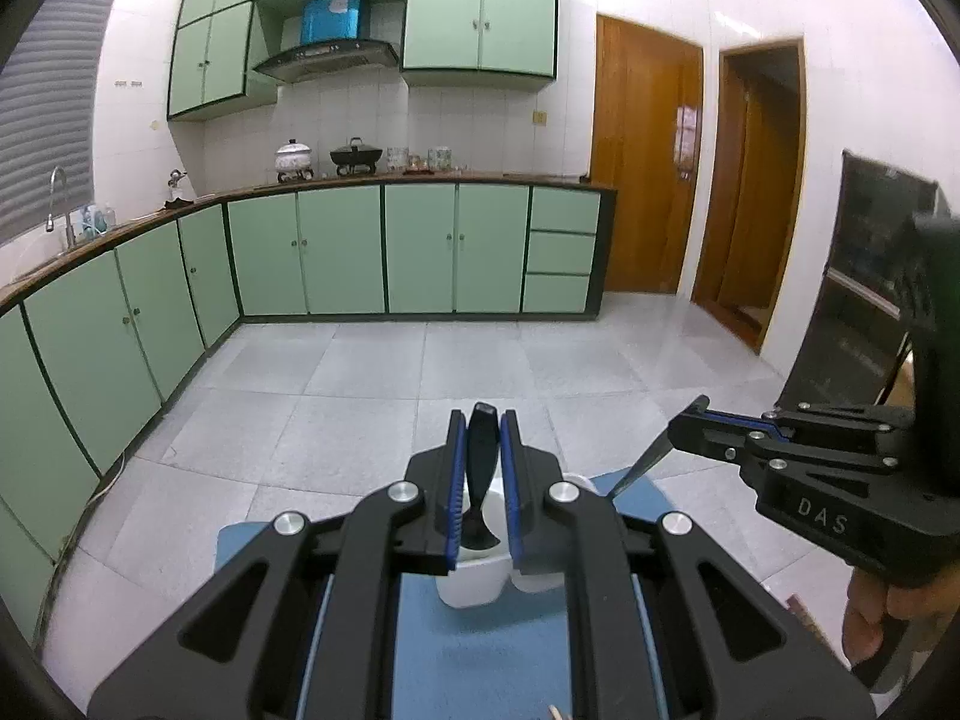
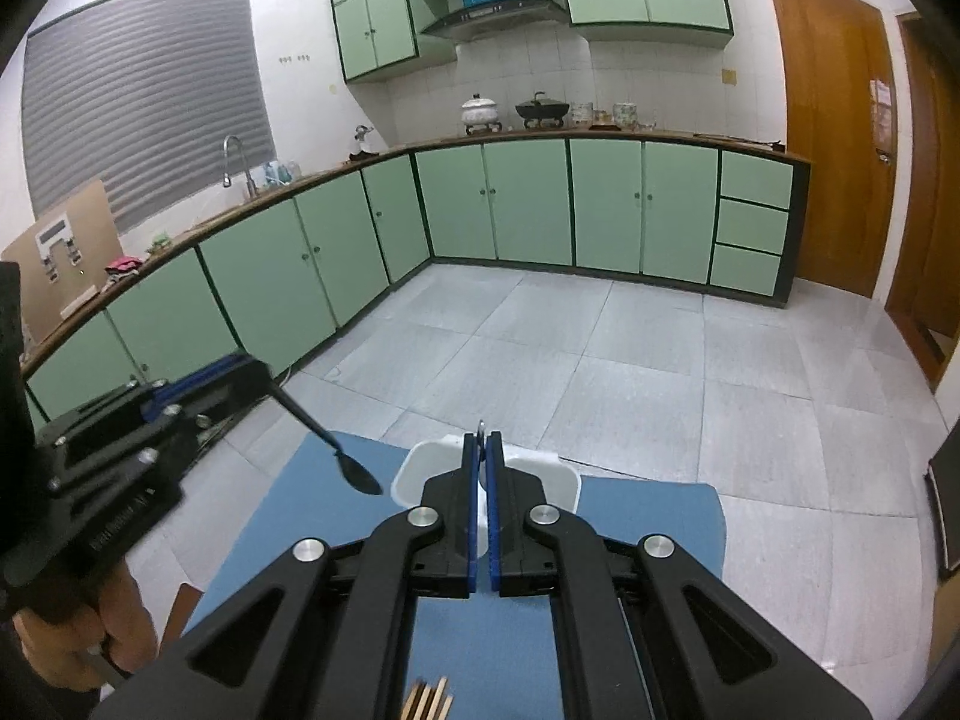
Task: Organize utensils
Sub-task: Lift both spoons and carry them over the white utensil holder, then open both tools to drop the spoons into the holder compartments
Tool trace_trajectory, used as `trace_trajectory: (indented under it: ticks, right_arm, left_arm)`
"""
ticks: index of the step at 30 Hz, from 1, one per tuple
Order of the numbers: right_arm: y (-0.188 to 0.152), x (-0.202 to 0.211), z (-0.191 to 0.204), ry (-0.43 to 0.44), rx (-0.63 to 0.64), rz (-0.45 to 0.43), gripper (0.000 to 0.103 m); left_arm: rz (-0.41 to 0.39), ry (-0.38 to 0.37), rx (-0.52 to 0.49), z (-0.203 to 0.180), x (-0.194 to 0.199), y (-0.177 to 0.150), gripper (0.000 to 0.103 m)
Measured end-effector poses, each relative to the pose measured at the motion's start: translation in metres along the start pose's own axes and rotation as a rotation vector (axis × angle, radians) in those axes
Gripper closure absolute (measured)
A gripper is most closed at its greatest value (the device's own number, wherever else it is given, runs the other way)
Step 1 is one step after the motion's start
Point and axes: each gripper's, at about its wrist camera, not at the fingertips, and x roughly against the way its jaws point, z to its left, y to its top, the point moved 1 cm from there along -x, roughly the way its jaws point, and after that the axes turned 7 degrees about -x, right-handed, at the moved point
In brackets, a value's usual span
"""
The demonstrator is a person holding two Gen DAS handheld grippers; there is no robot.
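My left gripper [image 1: 483, 420] is shut on a black spoon [image 1: 482, 468] by its handle, bowl hanging down over a white holder [image 1: 474, 585] on the blue mat [image 1: 480, 654]. In the right wrist view the same gripper [image 2: 264, 375] holds the spoon [image 2: 354, 471] tilted just left of the white holder [image 2: 414, 468]. My right gripper [image 2: 480, 441] is shut on a thin metal utensil [image 2: 480, 429] above the holder; in the left wrist view that gripper [image 1: 690, 414] holds the utensil [image 1: 642, 462] slanting down. What kind of utensil it is cannot be told.
Wooden chopsticks [image 2: 429, 702] lie on the blue mat [image 2: 648, 516] at the near edge. Grey tiled floor and green cabinets [image 1: 336, 252] lie beyond. A dark cabinet [image 1: 864, 276] stands at the right.
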Motion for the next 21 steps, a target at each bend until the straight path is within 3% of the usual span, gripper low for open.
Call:
trace_trajectory:
  ticks: [6, 11, 16, 21]
  right_arm:
    - [-0.011, -0.064, -0.022, -0.041, -0.013, 0.057, 0.101]
    - [-0.020, -0.086, -0.037, -0.038, -0.033, 0.091, 0.098]
    - [-0.026, -0.077, -0.041, -0.045, -0.041, 0.076, 0.091]
    - [-0.030, -0.039, -0.037, -0.039, -0.041, 0.034, 0.090]
  left_arm:
    - [0.066, -0.010, 0.024, 0.004, -0.065, -0.026, 0.093]
    - [0.098, -0.015, 0.025, 0.007, -0.084, -0.043, 0.092]
    - [0.092, -0.009, 0.025, 0.011, -0.072, -0.046, 0.089]
    - [0.053, 0.002, 0.021, 0.013, -0.026, -0.043, 0.077]
